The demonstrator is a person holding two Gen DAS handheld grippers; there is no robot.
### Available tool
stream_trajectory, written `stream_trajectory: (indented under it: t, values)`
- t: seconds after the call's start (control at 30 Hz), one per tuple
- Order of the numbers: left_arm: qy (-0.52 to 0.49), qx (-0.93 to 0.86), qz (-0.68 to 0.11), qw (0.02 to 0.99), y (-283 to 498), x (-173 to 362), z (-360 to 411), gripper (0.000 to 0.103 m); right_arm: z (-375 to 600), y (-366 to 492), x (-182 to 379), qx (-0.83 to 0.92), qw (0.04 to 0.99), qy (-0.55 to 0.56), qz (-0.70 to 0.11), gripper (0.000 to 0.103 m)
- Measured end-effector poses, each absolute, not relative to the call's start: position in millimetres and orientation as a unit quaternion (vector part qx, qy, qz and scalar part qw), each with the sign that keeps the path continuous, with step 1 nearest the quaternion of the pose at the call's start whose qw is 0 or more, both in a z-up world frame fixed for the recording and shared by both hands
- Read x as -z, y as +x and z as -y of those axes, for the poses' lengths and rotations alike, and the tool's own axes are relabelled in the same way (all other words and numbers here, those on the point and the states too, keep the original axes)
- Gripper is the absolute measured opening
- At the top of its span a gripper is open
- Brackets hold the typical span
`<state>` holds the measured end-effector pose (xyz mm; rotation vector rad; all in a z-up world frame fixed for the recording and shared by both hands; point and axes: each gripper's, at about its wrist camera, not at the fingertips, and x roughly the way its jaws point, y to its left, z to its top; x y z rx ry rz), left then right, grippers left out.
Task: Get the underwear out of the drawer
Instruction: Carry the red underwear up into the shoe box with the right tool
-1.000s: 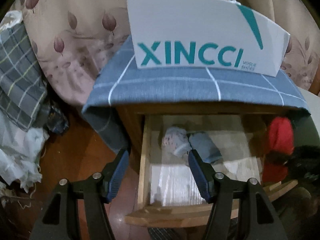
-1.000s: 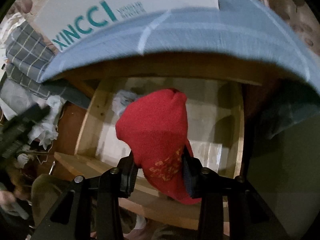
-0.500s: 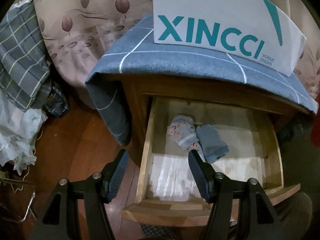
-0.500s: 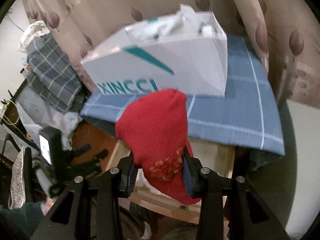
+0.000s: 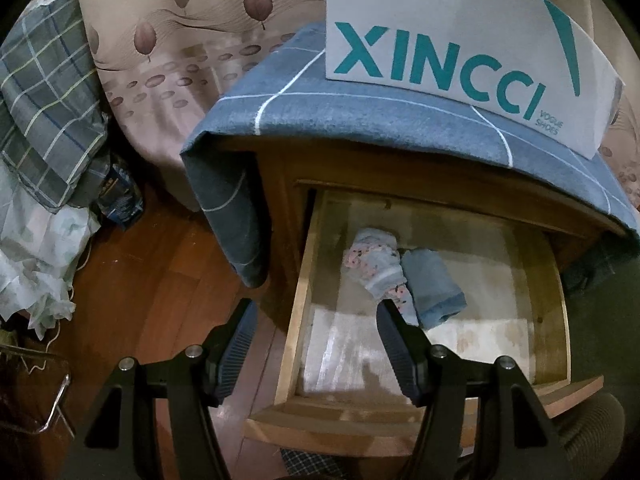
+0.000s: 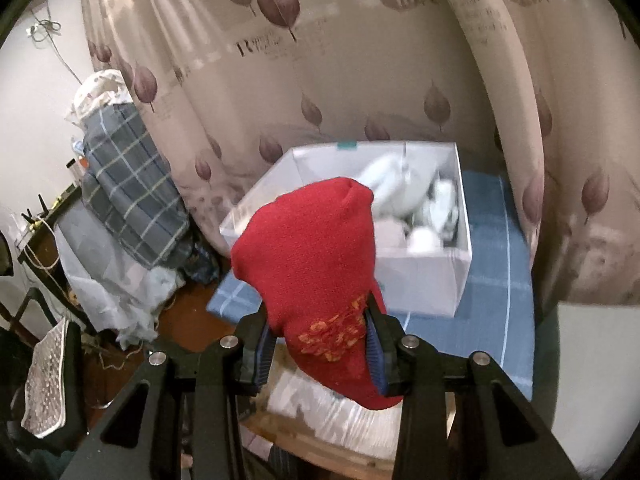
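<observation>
The right gripper (image 6: 320, 344) pinches the red knitted underwear (image 6: 316, 264) between its fingers, lifted clear of the open wooden drawer (image 5: 296, 320) below them. The left gripper (image 5: 314, 344) hangs spread and empty — two folded pieces remain ahead of its right finger.

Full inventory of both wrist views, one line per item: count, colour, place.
Red knitted underwear: 1, red with orange pattern, clamped in right tool, above drawer.
Floral folded garment: 1, grey-pink, inside drawer.
Blue folded garment: 1, blue, beside the floral one.
Open wooden drawer: 1, light wood, pulled out of nightstand.
Blue checked cloth: 1, draped over nightstand top.
White XINCCI shoebox: 1, white with teal print, on the cloth.
Plaid bedding: 1, grey-green, left by curtain.
Leaf-print curtain: beige, behind.
Left tool: black, open, empty.
Right tool: black, shut.
</observation>
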<state>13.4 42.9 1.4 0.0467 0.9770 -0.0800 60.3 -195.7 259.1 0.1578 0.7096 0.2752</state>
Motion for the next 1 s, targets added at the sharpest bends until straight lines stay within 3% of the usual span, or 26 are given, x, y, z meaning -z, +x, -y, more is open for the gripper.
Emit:
stream_trajectory:
  t: [0.47,1.0]
  values:
    - [-0.027,0.029,-0.465,0.884,16,-1,-63,0.064,209,133,-303,-0.084,0.939,0.080,-0.323,0.036]
    - [-0.065,0.028,-0.463,0.883,16,0,-79,0.064,215,225,-220,-0.023,0.900,0.080,-0.428,0.037]
